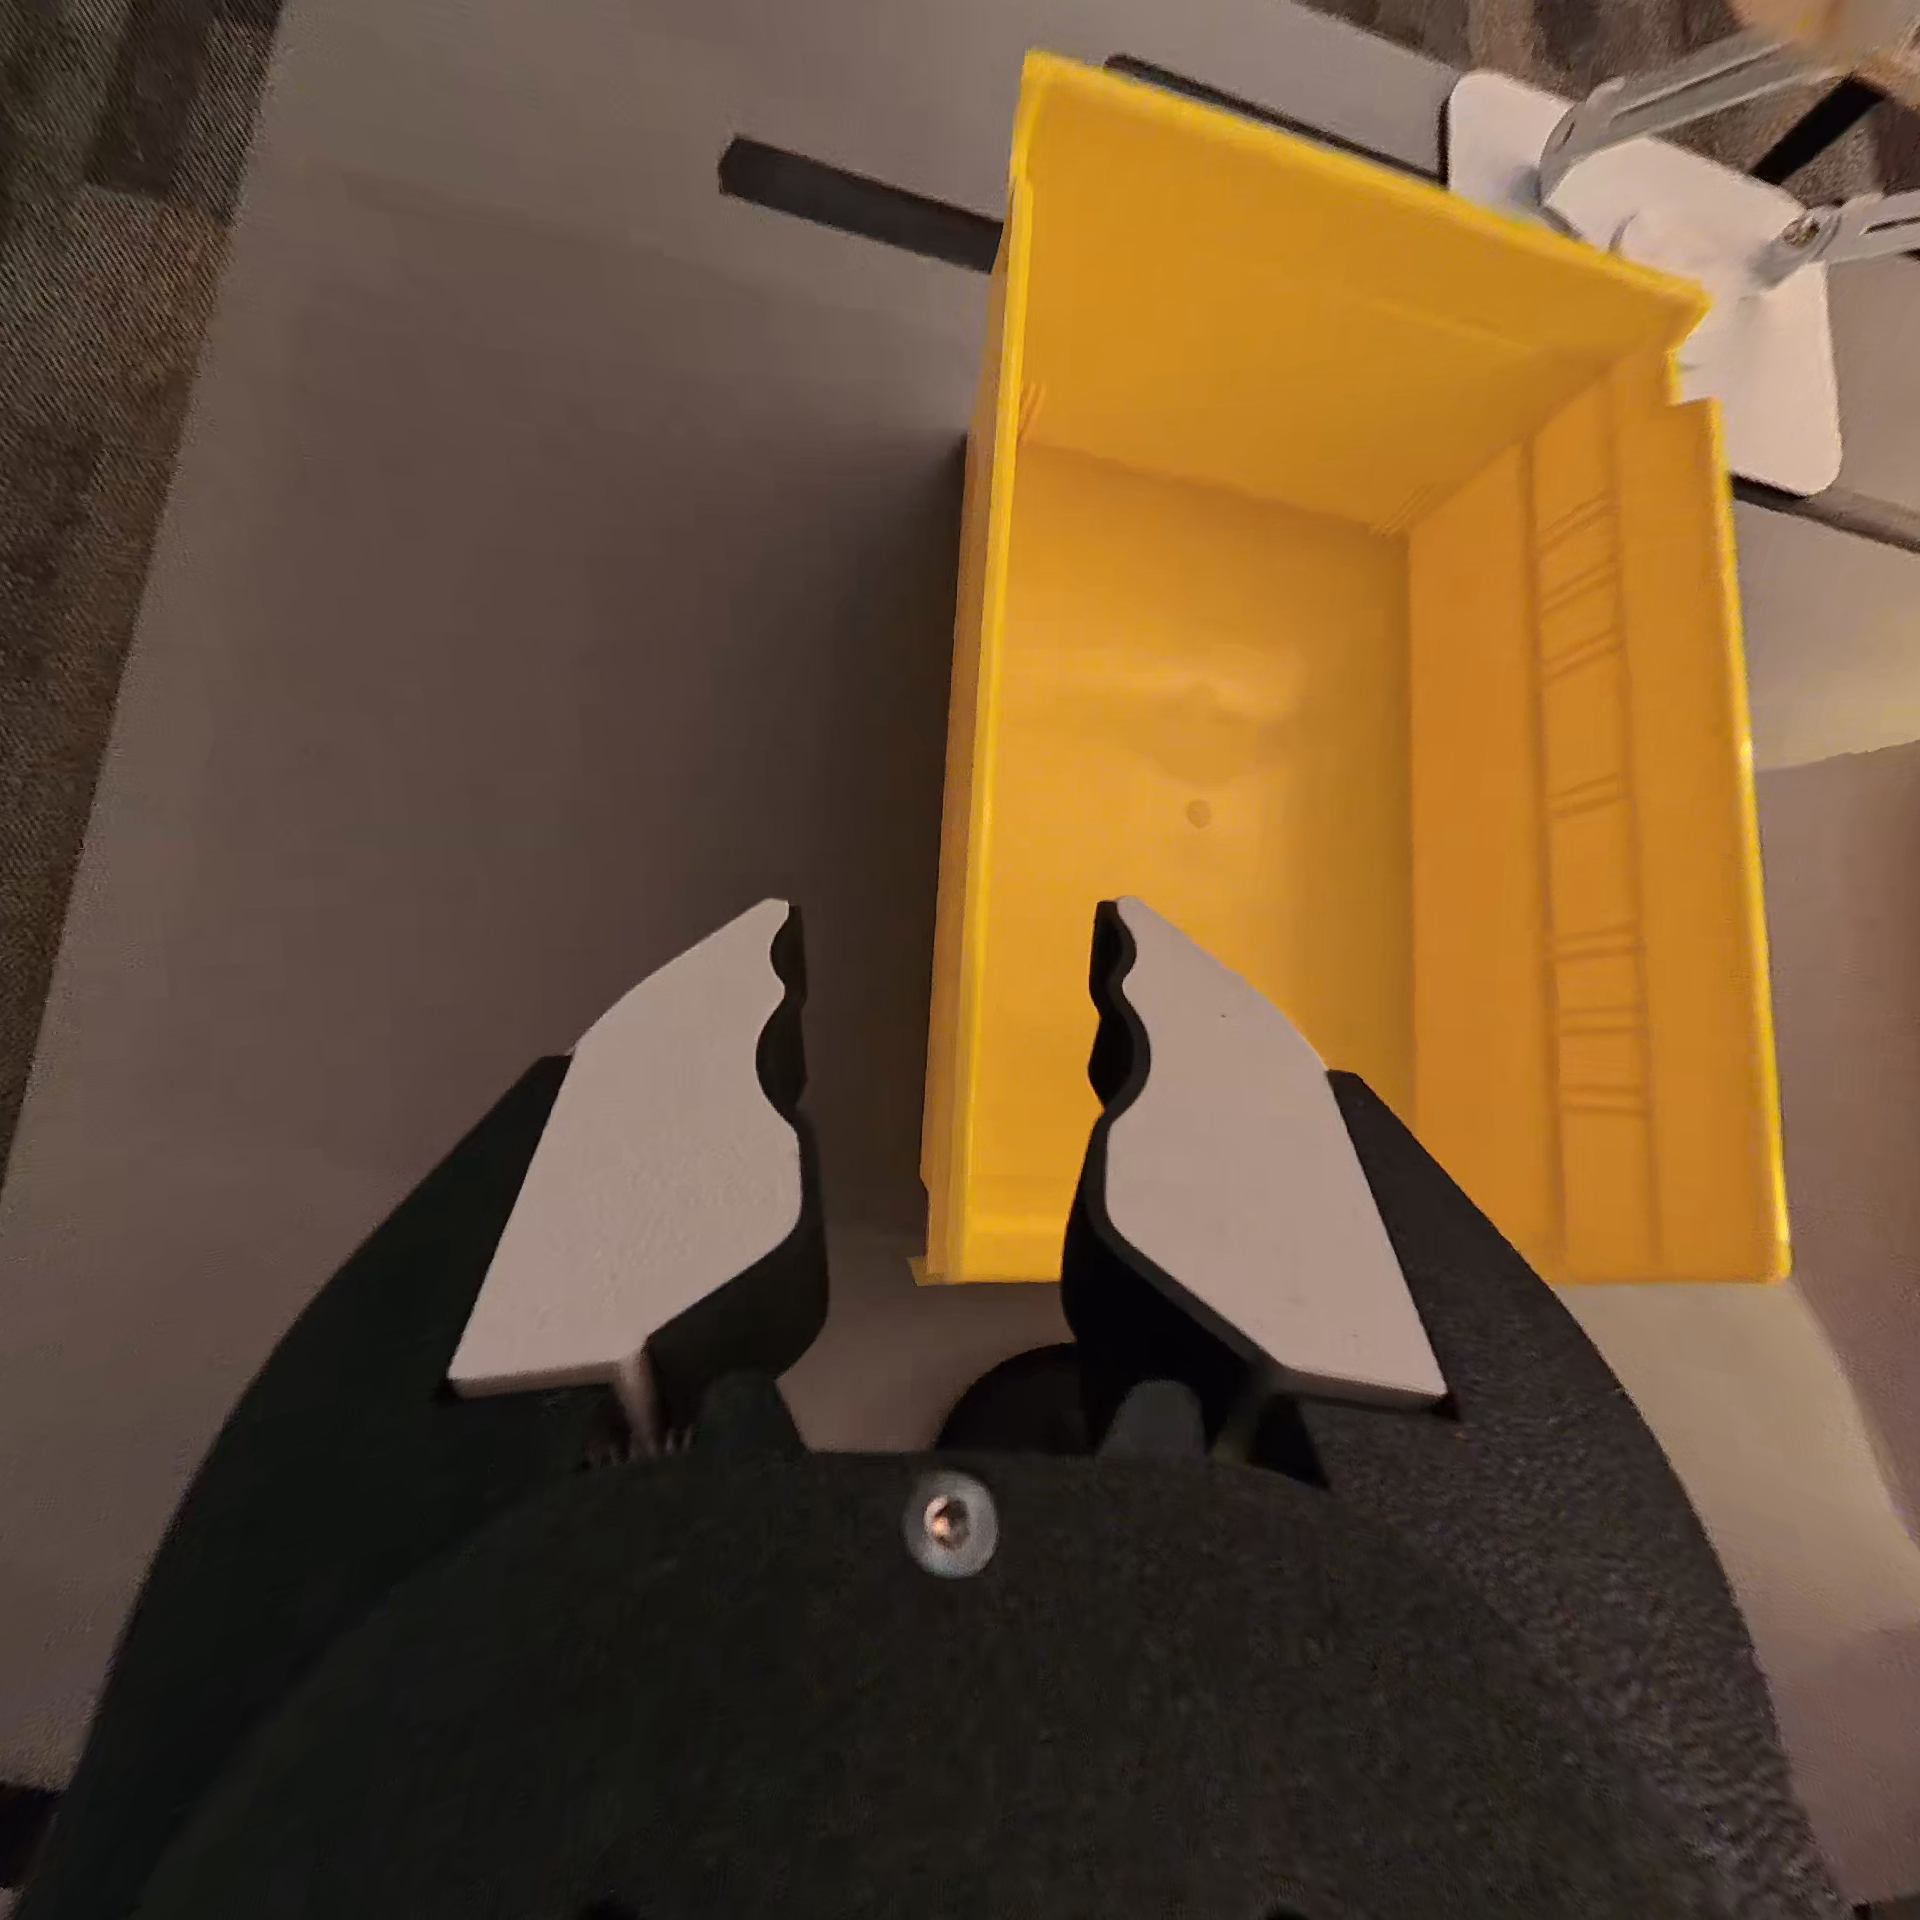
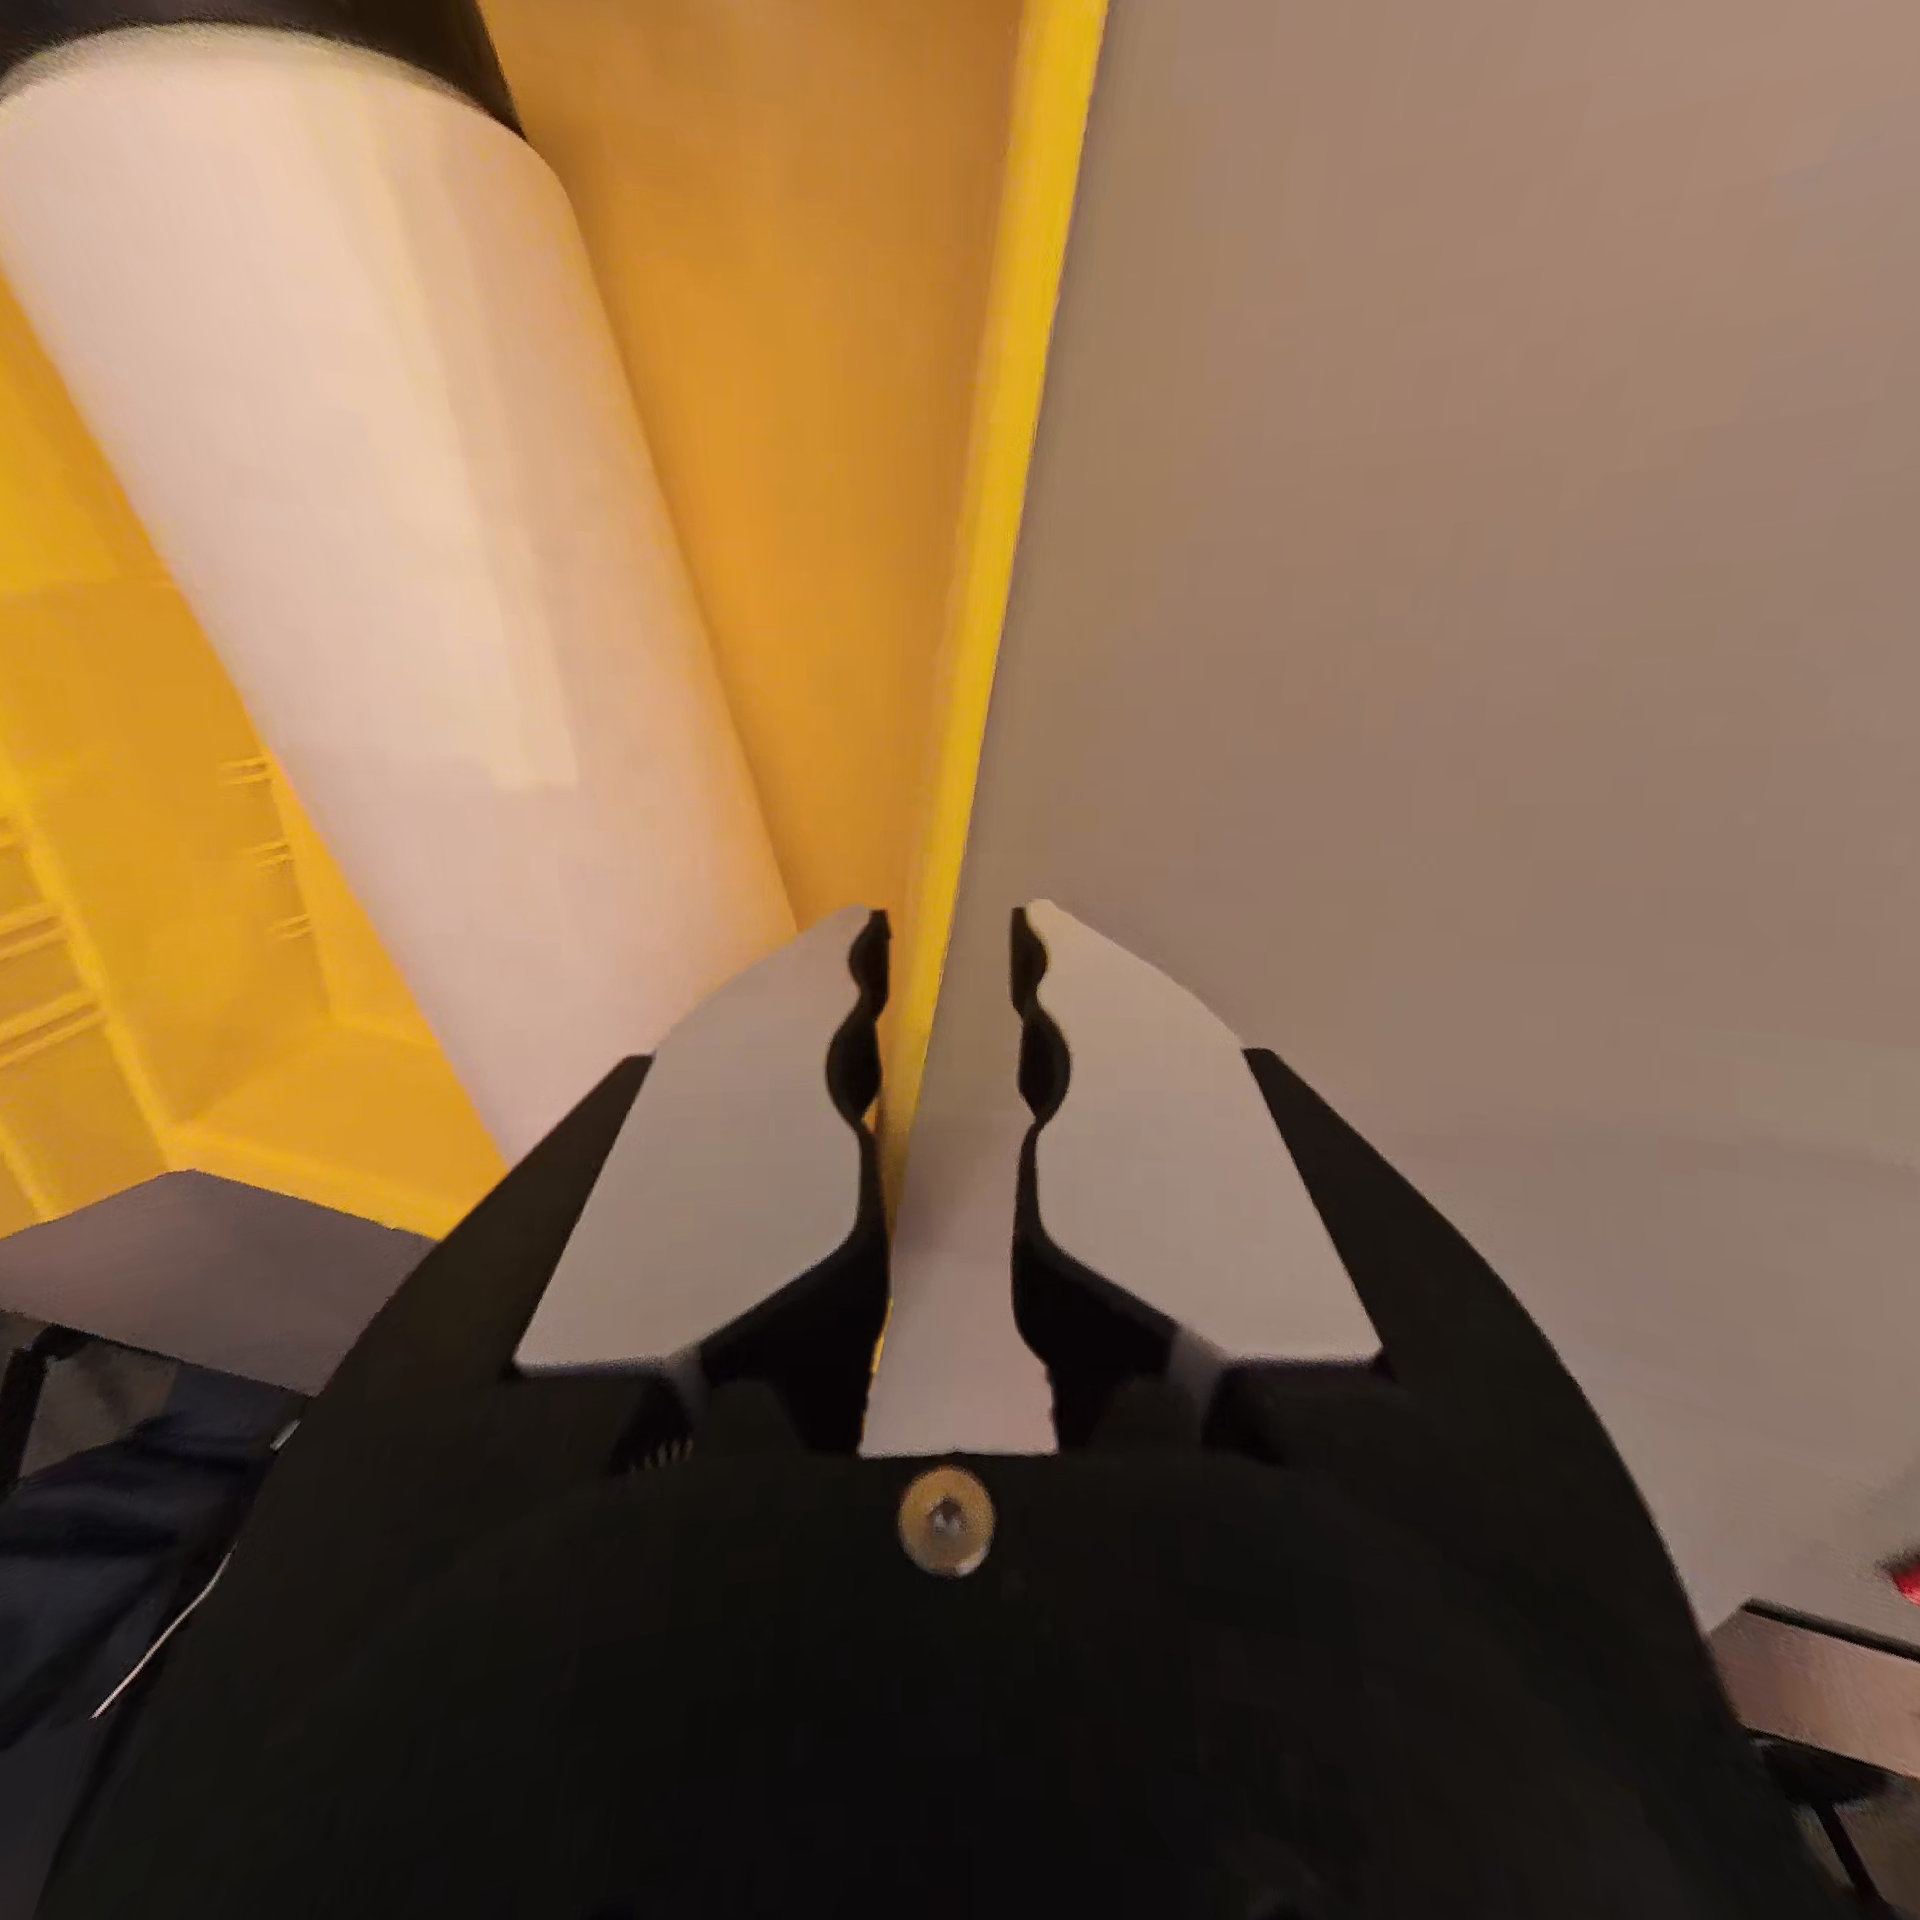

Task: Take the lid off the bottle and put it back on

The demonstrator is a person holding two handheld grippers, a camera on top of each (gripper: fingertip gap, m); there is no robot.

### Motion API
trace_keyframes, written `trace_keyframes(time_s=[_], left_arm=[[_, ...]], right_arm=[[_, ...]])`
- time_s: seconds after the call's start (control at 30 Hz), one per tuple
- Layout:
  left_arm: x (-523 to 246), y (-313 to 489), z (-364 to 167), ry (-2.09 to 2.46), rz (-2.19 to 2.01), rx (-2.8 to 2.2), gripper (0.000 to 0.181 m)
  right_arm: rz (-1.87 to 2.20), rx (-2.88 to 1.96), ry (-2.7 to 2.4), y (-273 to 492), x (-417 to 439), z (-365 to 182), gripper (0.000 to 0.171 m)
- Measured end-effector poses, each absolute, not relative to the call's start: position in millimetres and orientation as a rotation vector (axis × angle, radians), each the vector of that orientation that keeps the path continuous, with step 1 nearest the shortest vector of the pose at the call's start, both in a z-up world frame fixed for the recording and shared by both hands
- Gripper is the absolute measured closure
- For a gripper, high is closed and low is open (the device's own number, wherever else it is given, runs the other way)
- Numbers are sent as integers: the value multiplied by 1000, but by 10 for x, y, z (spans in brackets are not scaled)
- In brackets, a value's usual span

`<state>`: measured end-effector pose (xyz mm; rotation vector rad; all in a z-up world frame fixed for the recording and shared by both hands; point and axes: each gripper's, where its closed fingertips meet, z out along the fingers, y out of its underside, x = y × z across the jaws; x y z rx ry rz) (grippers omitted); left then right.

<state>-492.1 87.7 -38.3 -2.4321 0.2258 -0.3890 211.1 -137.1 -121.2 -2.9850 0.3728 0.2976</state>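
While both tongs (image 1: 945, 914) (image 2: 951, 920) gape empty, a smooth white bottle (image 2: 395, 540) fills the yellow bin (image 2: 790, 416).

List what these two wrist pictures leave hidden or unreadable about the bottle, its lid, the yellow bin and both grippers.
- Lid: right wrist view, only a dark band, cut by the top edge; on or loose, cannot tell.
- Bottle: its base sits behind the right gripper; absent from the left wrist view.
- Yellow bin: near wall partly covered by the left gripper fingers.
- Metal bracket: blurred, cropped at the corner.
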Motion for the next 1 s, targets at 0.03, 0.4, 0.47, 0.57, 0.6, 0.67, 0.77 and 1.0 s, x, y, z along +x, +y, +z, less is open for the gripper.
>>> trace_keyframes(time_s=[0.03, 0.4, 0.47, 0.57, 0.6, 0.67, 0.77, 1.0], left_arm=[[-4904, 888, -437, 235, -388, -2451, 128], [-4732, 880, -981, 296, -426, -2673, 147], [-4659, 874, -999, 304, -467, -2683, 151], [-4642, 870, -1028, 354, -381, -2705, 153], [-4642, 866, -1037, 380, -334, -2713, 153], [-4643, 844, -1066, 449, -227, -2735, 158], [-4550, 787, -1100, 572, -152, -2759, 175], [-4184, 641, -1122, 787, -88, -2792, 169]], right_arm=[[318, -2993, 369, -1365, 2078, -1228, 158], [394, -3010, 412, -1259, 1876, -1256, 162], [416, -3019, 379, -1205, 1760, -1254, 162], [445, -3043, 336, -1121, 1550, -1248, 161], [440, -3050, 336, -1091, 1486, -1248, 162], [445, -3061, 331, -1027, 1333, -1246, 162], [468, -3083, 281, -947, 1057, -1244, 161], [480, -3088, 183, -800, 697, -1246, 162]])
